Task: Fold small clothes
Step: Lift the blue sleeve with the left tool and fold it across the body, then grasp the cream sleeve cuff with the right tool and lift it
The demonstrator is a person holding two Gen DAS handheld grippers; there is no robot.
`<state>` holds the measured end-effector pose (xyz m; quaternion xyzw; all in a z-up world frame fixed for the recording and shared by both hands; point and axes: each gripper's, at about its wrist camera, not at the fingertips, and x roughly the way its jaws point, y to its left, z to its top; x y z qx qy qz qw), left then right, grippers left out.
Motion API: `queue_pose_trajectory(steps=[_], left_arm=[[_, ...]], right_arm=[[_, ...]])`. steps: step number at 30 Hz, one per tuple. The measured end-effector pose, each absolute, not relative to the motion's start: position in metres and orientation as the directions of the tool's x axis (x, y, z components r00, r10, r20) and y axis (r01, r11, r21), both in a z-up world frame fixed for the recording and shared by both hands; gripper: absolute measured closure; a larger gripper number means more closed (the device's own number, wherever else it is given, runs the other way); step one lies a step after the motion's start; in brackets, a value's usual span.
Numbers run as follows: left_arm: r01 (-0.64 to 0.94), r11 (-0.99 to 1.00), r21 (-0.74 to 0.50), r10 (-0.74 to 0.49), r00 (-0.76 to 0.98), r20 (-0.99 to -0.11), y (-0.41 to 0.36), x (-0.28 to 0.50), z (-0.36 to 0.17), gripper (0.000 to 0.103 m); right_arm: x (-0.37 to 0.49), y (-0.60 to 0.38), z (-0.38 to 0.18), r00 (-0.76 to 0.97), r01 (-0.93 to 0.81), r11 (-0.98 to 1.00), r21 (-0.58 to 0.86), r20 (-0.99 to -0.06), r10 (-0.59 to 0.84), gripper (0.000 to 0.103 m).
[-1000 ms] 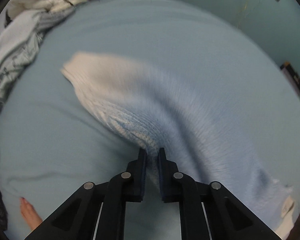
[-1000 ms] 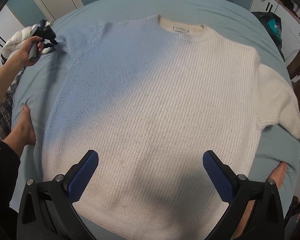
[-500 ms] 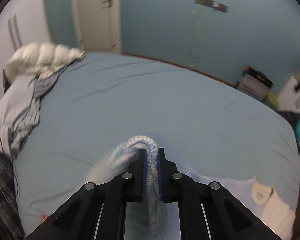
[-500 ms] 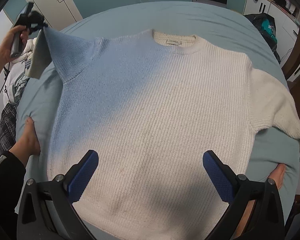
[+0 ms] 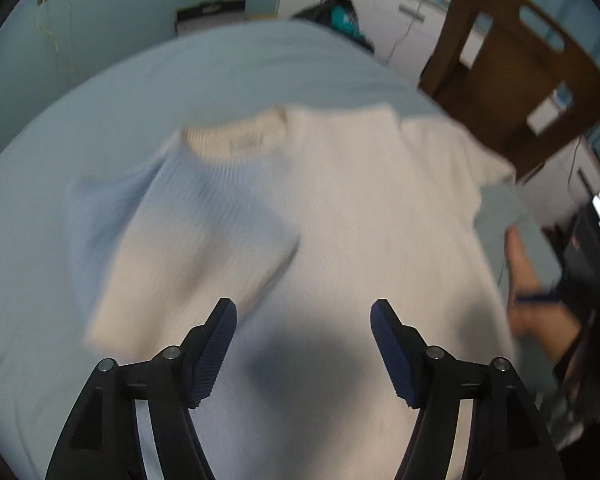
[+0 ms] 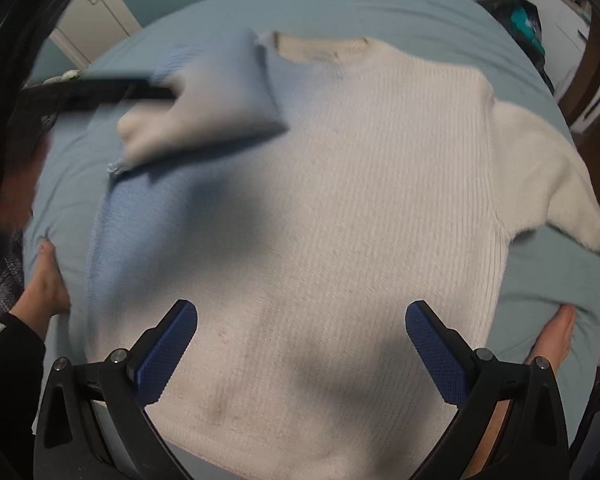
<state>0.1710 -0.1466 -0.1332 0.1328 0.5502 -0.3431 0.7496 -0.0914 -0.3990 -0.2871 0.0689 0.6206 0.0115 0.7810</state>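
A cream ribbed sweater is laid out flat, face up, across a pale blue bed sheet, and most of the right wrist frame is filled by it. Its collar is seen near the top centre, with a small label just inside. One sleeve has been folded in over the body and is caught blurred at the upper left of that frame, slanting across the chest just beside the collar. The other sleeve is still spread outward toward the right edge, hanging a bit over the side of the bed.

The left gripper is seen at the bottom of its own view with the jaws opening, well apart already, and nothing is held between them; only the sweater body is seen beyond the gap. The folded sleeve lies just above and left of its fingers, quite smeared.

The right gripper is held wide open over the lower hem area, nothing gripped, blue pads clear of the knit as far as can be told.

Bare feet are seen at the lower left and lower right edges of the right wrist frame. A brown wooden chair is seen at the upper right of the left wrist frame.
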Motion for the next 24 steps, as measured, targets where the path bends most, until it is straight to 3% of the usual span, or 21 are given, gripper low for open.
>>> queue_pose_trajectory(steps=[5,10,12,16,19,24], left_arm=[[0.507,0.856,-0.100,-0.267,0.268,-0.926,-0.057,0.147,-0.126,0.025],[0.260,0.955,0.146,0.018,0.439,-0.898,0.016,0.120,-0.127,0.024],[0.187,0.967,0.171,0.070,0.450,-0.890,0.036,0.116,-0.136,0.024],[0.197,0.968,0.157,0.063,0.417,-0.907,0.064,0.122,-0.147,0.024],[0.198,0.971,0.132,0.036,0.426,-0.904,0.073,0.119,-0.149,0.024],[0.228,0.971,0.068,-0.027,0.393,-0.919,0.078,0.115,-0.154,0.024]], right_arm=[[-0.088,-0.392,-0.290,0.244,0.029,0.999,0.033,-0.969,0.024,0.001],[-0.034,-0.339,-0.287,0.278,-0.142,0.989,-0.035,-0.961,0.006,0.001],[-0.003,-0.303,-0.298,0.221,-0.225,0.974,-0.017,-0.975,0.034,0.001],[0.059,-0.220,-0.323,0.131,-0.314,0.946,0.076,-0.984,0.122,0.001],[0.099,-0.183,-0.329,0.154,-0.283,0.948,0.149,-0.968,0.198,0.003],[0.150,-0.163,-0.368,0.092,-0.168,0.968,0.184,-0.975,0.201,0.029]])
